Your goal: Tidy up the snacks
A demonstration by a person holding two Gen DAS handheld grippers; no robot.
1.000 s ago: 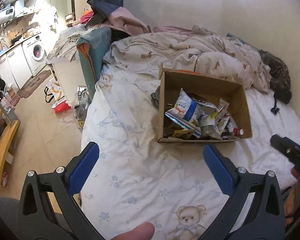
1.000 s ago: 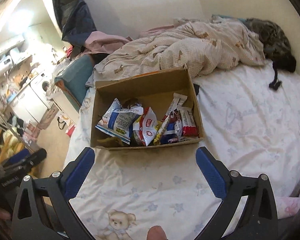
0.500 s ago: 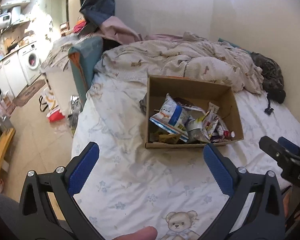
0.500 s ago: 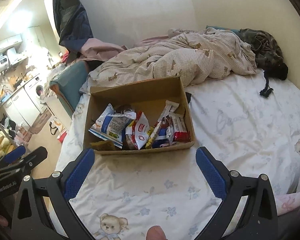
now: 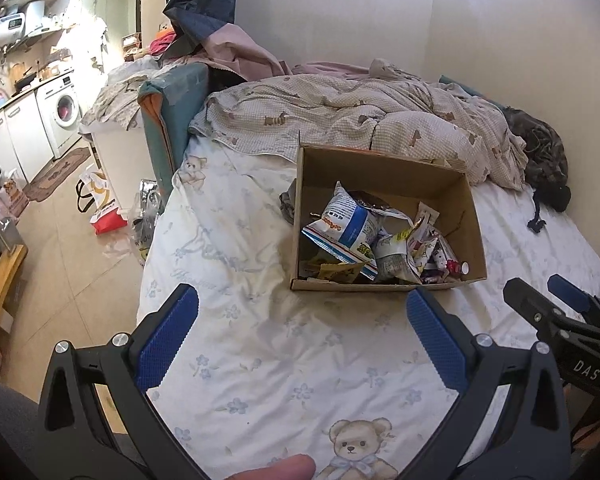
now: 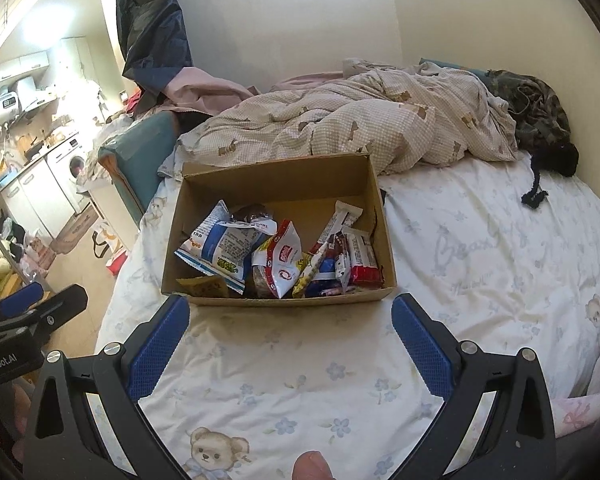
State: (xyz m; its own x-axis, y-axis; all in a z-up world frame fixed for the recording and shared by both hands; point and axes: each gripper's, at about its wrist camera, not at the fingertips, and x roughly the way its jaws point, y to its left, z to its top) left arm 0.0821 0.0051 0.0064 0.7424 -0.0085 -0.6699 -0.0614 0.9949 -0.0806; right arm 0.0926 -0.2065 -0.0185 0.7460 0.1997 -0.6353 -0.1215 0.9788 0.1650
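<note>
An open cardboard box (image 5: 384,164) (image 6: 276,178) sits on the bed and holds several snack packets. A blue and white bag (image 5: 346,226) (image 6: 222,246) lies at its left, a red and white bag (image 6: 282,262) in the middle, red bars (image 6: 362,254) at the right. My left gripper (image 5: 302,320) is open and empty, hovering over the sheet in front of the box. My right gripper (image 6: 290,324) is open and empty, also just short of the box's near wall. Each gripper shows at the edge of the other's view.
The bed has a white bear-print sheet (image 6: 480,264). A rumpled beige duvet (image 5: 360,116) and dark clothes (image 6: 540,120) lie behind the box. The bed's left edge drops to a tiled floor (image 5: 60,248) with bags and kitchen units.
Both grippers have drawn back and risen a little from the box, which now looks smaller and farther. Both stay open and empty.
</note>
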